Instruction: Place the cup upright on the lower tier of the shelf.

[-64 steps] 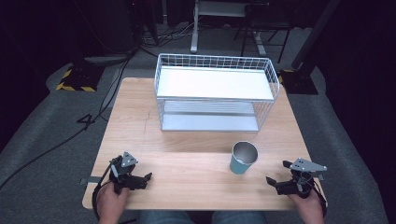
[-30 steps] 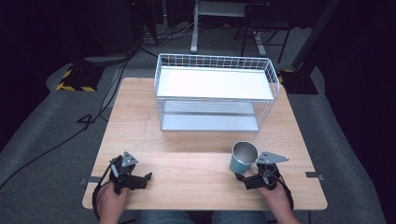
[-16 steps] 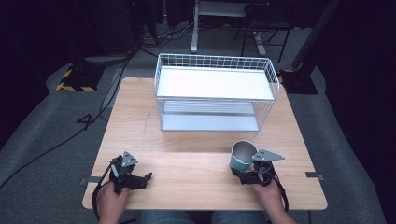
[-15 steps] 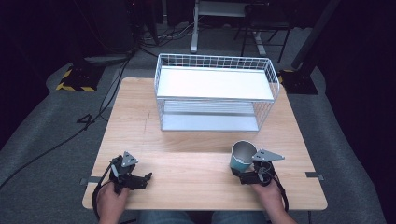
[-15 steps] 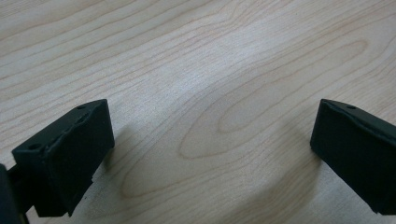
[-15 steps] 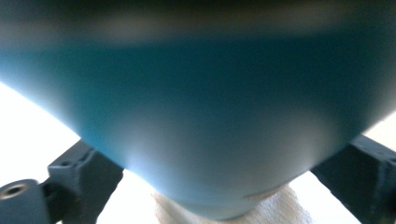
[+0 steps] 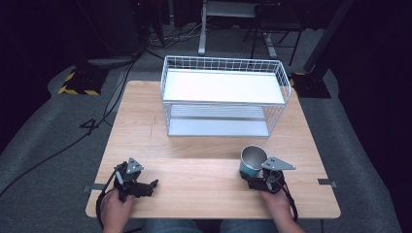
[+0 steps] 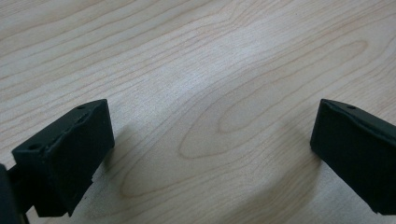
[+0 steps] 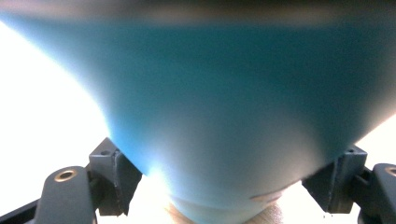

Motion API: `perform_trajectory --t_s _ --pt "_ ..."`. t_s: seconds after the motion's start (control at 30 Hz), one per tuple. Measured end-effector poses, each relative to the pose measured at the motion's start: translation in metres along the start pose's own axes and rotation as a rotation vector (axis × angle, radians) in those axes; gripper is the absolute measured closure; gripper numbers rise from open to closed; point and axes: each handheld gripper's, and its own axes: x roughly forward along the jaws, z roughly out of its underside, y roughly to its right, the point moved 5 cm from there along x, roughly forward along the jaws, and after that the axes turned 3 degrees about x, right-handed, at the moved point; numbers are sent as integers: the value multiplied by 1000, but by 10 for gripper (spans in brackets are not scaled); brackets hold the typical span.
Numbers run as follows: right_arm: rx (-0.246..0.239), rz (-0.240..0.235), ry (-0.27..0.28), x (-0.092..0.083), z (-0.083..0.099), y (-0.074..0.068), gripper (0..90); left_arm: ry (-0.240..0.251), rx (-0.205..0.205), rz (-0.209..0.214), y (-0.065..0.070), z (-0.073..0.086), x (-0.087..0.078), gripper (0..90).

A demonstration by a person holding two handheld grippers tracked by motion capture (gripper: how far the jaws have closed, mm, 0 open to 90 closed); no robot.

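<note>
One teal cup (image 7: 252,162): our right gripper (image 7: 253,180) has just closed on its base; left gripper (image 7: 147,187) spread, idle. Ready to lift.

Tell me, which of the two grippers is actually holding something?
The right gripper: its jaws have just closed on the blue cup. The left gripper rests open on the bare table.

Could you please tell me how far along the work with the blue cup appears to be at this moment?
Done: the right hand-held gripper has reached the blue cup and its jaws have just closed on the cup's lower part. In hand: the cup, upright on the table, not yet lifted. Left: moving it, perhaps to the wire rack. The left hand-held gripper rests open on the table.
</note>
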Motion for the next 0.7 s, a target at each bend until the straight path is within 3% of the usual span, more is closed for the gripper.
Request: perform_trajectory --t_s 0.33,0.7 --pt "14 -11 11 -3 -6 2 240 0 -1 1 0 0 0 1" --pt "-1 -19 11 2 -31 1 241 1 0 1 0 0 0 1"
